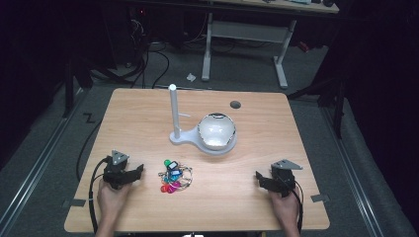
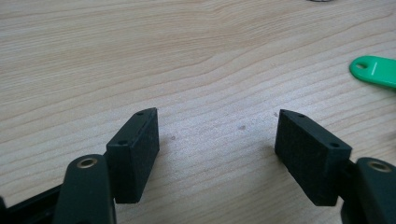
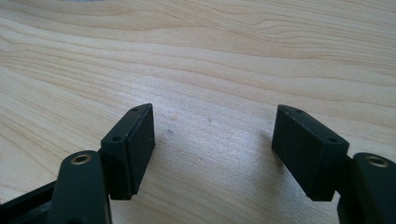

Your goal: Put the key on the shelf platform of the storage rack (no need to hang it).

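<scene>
Resting low near the front edge of the wooden table (image 1: 148,108), the left gripper (image 1: 129,174) and the right gripper (image 1: 264,181) both have their jaws spread wide with bare wood between them. A bunch of coloured key tags (image 1: 174,177) on wire rings lies between the two, nearer the left gripper; its green tag (image 2: 375,71) shows off to one side in the left gripper view. Farther back stands a white post stand (image 1: 174,116) with a shiny bowl (image 1: 216,131) on its base.
</scene>
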`<state>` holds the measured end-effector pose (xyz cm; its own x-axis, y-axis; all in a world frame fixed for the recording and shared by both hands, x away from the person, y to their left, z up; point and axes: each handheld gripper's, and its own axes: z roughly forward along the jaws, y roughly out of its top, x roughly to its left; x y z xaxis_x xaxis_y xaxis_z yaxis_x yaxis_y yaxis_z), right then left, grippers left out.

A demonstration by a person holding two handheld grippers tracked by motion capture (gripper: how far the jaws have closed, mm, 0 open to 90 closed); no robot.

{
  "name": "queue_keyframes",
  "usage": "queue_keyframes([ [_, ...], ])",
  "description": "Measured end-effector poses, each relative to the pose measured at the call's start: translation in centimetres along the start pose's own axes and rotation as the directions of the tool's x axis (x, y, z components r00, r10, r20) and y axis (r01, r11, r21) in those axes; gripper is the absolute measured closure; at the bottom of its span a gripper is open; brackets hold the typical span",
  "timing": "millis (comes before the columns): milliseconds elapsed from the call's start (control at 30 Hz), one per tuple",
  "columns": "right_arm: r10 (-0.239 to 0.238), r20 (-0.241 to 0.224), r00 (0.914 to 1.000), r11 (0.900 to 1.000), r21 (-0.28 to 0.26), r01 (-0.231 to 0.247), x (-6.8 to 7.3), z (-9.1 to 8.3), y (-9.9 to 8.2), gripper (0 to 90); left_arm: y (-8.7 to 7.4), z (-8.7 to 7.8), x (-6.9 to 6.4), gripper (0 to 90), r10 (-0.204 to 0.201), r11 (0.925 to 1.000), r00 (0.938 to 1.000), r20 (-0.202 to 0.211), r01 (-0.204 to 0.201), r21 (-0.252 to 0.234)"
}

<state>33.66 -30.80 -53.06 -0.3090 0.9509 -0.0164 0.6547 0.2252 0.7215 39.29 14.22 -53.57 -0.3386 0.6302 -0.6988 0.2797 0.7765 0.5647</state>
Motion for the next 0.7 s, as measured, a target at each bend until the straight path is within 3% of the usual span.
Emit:
queue_keyframes([
  [300,0.000,0.001,1.0000,1.0000,-0.001,0.000,0.00,0.01,0.00,30.2,-0.01,-0.04,-0.13,29.8,-0.018,0.9998,0.9998,-0.010,0.019,0.006],
  [400,0.000,0.000,1.0000,1.0000,-0.001,0.000,0.00,0.01,0.00,30.2,-0.03,-0.01,-0.05,28.7,-0.002,1.0000,1.0000,-0.001,0.002,0.008],
  [700,0.000,0.000,1.0000,1.0000,0.000,0.000,0.00,0.01,0.01,30.2,-0.09,0.04,-0.13,31.3,-0.002,1.0000,1.0000,-0.001,0.002,0.002],
])
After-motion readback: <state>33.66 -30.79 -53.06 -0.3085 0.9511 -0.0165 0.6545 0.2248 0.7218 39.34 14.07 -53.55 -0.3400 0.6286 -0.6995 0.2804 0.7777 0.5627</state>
